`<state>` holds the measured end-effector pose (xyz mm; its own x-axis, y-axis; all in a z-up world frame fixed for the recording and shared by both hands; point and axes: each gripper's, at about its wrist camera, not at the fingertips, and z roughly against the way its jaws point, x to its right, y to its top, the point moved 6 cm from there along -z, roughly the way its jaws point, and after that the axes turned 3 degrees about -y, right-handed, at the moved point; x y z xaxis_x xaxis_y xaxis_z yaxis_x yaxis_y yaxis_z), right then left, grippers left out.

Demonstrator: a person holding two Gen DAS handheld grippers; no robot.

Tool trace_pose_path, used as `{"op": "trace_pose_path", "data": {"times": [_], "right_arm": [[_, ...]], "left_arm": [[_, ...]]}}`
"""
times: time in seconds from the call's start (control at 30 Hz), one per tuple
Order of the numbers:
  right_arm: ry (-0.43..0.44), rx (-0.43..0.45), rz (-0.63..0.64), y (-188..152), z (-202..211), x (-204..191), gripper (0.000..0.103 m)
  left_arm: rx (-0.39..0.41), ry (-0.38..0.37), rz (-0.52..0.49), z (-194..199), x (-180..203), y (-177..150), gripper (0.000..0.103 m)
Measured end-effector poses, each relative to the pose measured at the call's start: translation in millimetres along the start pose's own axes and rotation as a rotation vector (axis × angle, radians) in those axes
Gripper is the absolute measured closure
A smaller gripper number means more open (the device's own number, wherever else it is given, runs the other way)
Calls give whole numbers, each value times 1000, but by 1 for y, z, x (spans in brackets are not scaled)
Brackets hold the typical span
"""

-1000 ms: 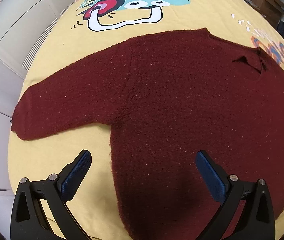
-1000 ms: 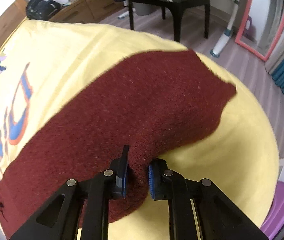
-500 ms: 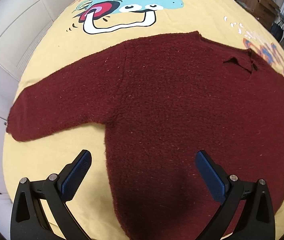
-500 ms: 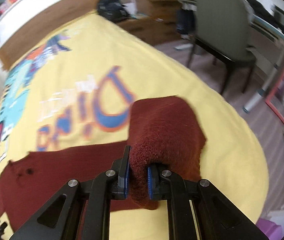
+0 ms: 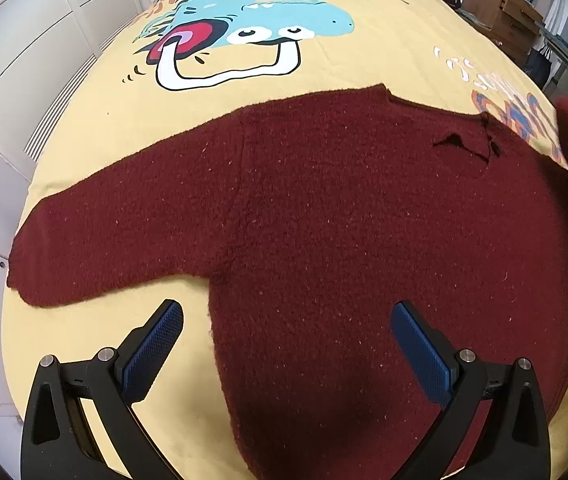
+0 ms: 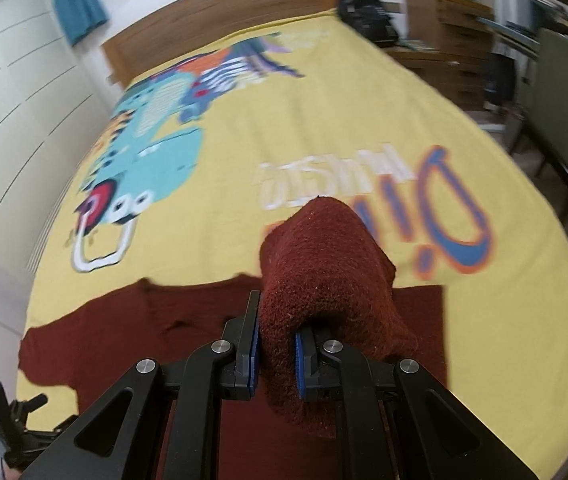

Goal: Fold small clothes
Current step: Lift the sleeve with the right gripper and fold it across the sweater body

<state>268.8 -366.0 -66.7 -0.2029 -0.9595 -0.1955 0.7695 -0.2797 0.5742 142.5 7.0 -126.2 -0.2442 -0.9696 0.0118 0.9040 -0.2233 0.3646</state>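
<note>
Dark red sweater (image 5: 324, 216) lies flat on the yellow cartoon-print bedspread (image 5: 324, 68), body near, neckline (image 5: 468, 144) toward the far right. One sleeve (image 5: 116, 236) is spread out flat to the left. Left gripper (image 5: 286, 344) hovers above the near hem area, jaws spread wide, blue pads (image 5: 152, 348) clear of the fabric, holding nothing. Right gripper (image 6: 275, 354) is clamped on the other sleeve (image 6: 324, 264), which is raised off the bed and bunched over the jaws, draping down the near side. Right view is motion-blurred. Wooden headboard (image 6: 220, 24) at the far end, chair (image 6: 564, 108) to the right of the bed.
</note>
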Motion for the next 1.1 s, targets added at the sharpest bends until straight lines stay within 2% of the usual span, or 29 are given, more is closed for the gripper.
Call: {"op": "trace_pose_path", "data": {"times": [0.13, 0.23, 0.33, 0.5, 0.53, 0.63, 0.7, 0.73, 0.97, 1.1], "right_arm": [[58, -58, 49, -19, -25, -51, 90], [65, -132, 98, -45, -52, -78, 90], [45, -217, 139, -77, -82, -91, 89], [-2, -307, 209, -119, -113, -95, 86], [-22, -326, 221, -126, -119, -96, 84], [-56, -326, 245, -130, -120, -94, 65], [-66, -310, 258, -128, -115, -93, 32], [-66, -307, 261, -127, -112, -91, 28], [-68, -317, 278, -126, -78, -59, 24], [-84, -310, 250, -134, -54, -21, 24]], "left_arm": [[4, 14, 8, -2, -10, 3, 1], [19, 16, 15, -5, -18, 3, 1], [14, 14, 28, -10, -27, 2, 1], [-9, 7, 41, -20, -35, -4, 1], [-13, 5, 42, -21, -36, -6, 1], [-21, 7, 45, -23, -39, -9, 1], [-23, 12, 48, -22, -41, -11, 1], [-23, 14, 48, -22, -42, -12, 1], [-25, 31, 35, -21, -42, -13, 1], [-28, 31, 15, -21, -34, -13, 1]]}}
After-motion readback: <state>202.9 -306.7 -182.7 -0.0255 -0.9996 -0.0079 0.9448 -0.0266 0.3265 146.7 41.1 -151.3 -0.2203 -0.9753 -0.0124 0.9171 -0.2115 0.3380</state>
